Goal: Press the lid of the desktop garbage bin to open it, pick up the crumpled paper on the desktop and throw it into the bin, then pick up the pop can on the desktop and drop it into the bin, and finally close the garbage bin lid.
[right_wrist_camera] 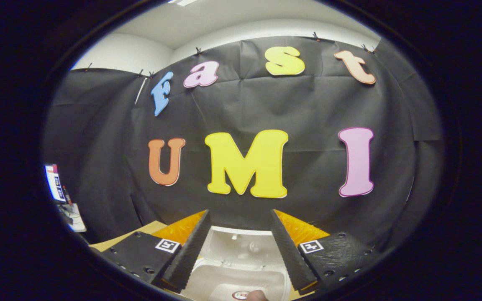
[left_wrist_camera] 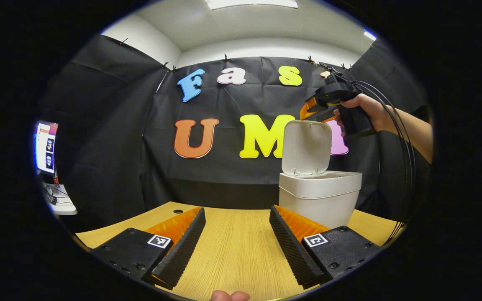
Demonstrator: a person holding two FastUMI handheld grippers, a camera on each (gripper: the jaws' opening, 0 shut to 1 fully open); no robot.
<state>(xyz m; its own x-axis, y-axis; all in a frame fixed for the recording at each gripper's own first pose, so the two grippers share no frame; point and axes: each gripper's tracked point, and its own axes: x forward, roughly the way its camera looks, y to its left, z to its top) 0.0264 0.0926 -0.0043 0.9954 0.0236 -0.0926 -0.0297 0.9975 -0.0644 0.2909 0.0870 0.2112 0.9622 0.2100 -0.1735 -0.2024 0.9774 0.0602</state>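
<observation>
Cloth-walled recording booth (right_wrist_camera: pixel 308 104), wooden desk (left_wrist_camera: pixel 232 246)

Bare desk (left_wrist_camera: pixel 237 246) ahead — bin (left_wrist_camera: pixel 320 200), raised lid (left_wrist_camera: pixel 308 146) right.

No readable wording stands on any object here. Each gripper carries small square black-and-white marker tags on its finger bases (left_wrist_camera: pixel 159 241), (right_wrist_camera: pixel 310 246); these are coded patterns, not text. Left of the garbage bin (left_wrist_camera: pixel 319 196), at the booth's edge, a lit screen (left_wrist_camera: pixel 46 146) shows what may be small icons or lines, too blurred to make out.
</observation>
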